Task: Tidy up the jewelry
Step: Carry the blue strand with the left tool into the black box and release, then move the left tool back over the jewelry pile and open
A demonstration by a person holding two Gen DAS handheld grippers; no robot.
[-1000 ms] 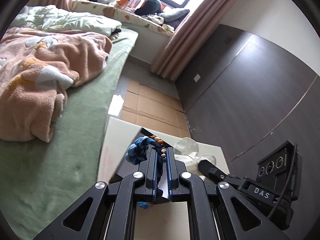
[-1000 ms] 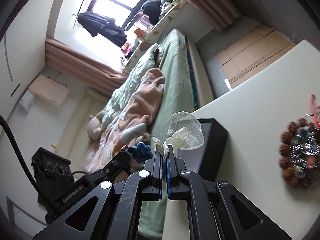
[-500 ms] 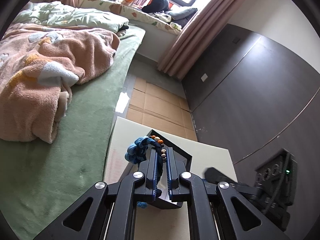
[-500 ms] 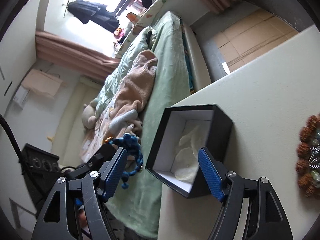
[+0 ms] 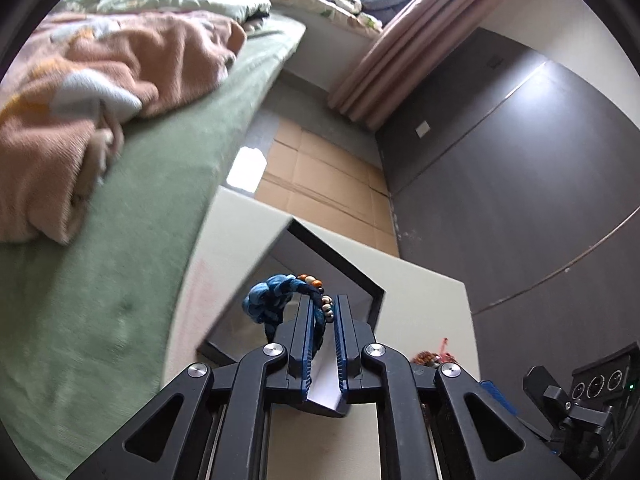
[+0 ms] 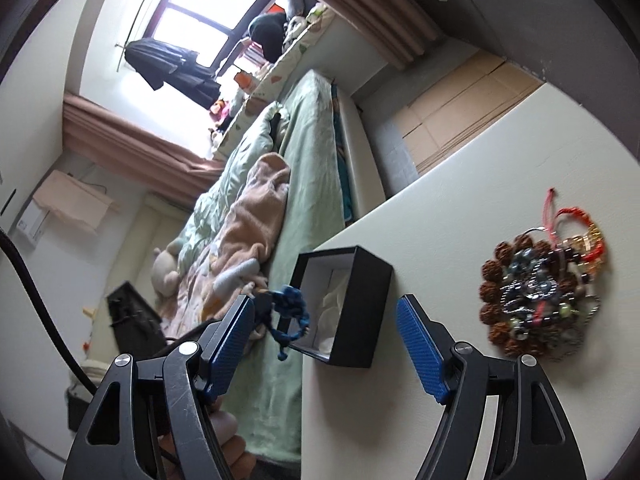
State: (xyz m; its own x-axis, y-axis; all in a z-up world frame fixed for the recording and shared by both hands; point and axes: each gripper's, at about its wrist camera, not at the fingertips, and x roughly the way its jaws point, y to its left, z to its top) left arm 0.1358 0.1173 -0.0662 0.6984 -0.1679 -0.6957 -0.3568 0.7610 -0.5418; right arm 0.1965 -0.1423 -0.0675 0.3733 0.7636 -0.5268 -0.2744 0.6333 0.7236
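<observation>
Left wrist view, left gripper pinching a blue braided bracelet with small beads, hanging over the open black box ahead on the pale table, green bed lying leftward, right wrist view, right gripper standing spread and empty, box sitting just ahead, jewelry pile lying right

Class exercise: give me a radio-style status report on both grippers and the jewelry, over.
Left gripper shut on blue braided bracelet, above open black box. Right gripper open, empty. Jewelry pile waiting on table. Nothing in the way.
</observation>
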